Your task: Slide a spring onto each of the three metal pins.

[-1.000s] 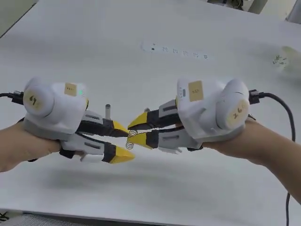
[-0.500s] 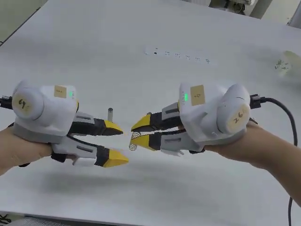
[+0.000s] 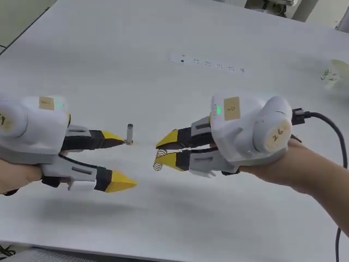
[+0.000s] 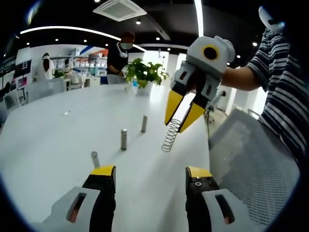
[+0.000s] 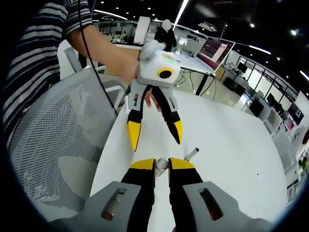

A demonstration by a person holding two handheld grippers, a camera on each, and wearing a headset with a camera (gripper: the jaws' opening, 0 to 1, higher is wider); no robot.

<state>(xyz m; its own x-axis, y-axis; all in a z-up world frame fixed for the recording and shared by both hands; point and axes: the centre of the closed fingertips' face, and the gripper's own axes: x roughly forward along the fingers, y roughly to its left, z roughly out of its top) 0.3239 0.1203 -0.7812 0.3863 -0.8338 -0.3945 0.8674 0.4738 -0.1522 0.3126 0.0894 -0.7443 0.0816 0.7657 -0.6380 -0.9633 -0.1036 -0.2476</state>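
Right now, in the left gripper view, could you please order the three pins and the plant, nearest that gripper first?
1. Near pin, by the left-hand jaw tip.
2. Middle pin, further back.
3. Far pin, beside the spring.
4. Plant, at the back.

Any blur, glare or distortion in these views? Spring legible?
Head view: even light, soft shadows on the table, spring small but sharp. Left gripper view: heavy fisheye bending, ceiling lights glare, coils clear. Right gripper view: fisheye too, spring half hidden between its jaws.
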